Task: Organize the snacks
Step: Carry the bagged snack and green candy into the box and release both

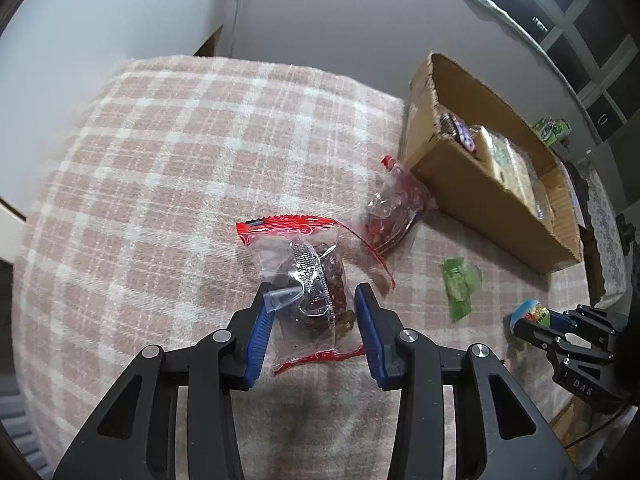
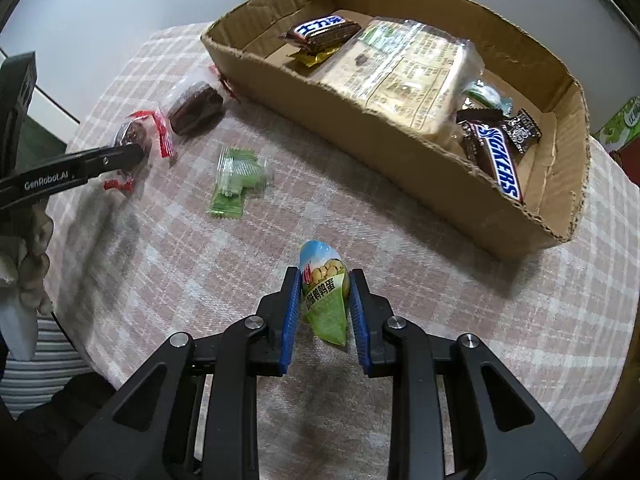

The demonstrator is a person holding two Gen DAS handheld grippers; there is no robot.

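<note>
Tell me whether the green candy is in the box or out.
Out. The green candy lies on the checked cloth, in front of the box wall and apart from it.

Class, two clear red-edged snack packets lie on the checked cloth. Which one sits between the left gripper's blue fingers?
The nearer clear red-edged packet, holding a dark cake, sits between the open left gripper; the other red-edged packet lies against the cardboard box.

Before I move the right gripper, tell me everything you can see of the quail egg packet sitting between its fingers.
The quail egg packet is a small glossy plastic pouch, blue at the far end and green toward the camera, printed with pale eggs and Chinese characters. It looks sealed and plump and tapers to a point at the near end. It lies lengthwise between the blue pads of the right gripper, which sit close against both sides. It is over the pink checked tablecloth, short of the cardboard box.
</note>
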